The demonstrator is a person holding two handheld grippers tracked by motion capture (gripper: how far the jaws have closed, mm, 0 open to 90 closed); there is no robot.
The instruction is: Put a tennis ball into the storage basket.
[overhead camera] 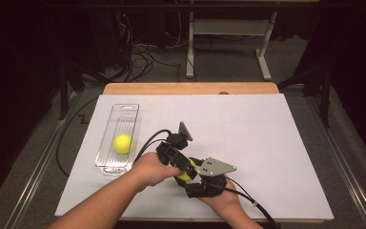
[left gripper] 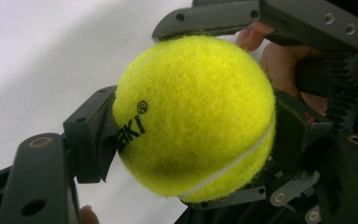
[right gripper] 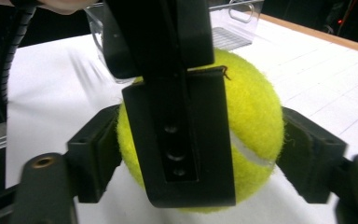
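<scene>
Ball (left gripper: 193, 116): round, fuzzy yellow felt | tray (overhead camera: 106, 157): clear ribbed plastic

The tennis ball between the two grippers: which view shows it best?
The left gripper view: the tennis ball shows large, with print and seam legible. In the right gripper view a jaw covers its middle; the high view shows a sliver.

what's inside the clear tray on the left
One tennis ball lies in the tray, toward its near end; the rest of its ribbed floor is bare. Whatever is under the ball is hidden.
</scene>
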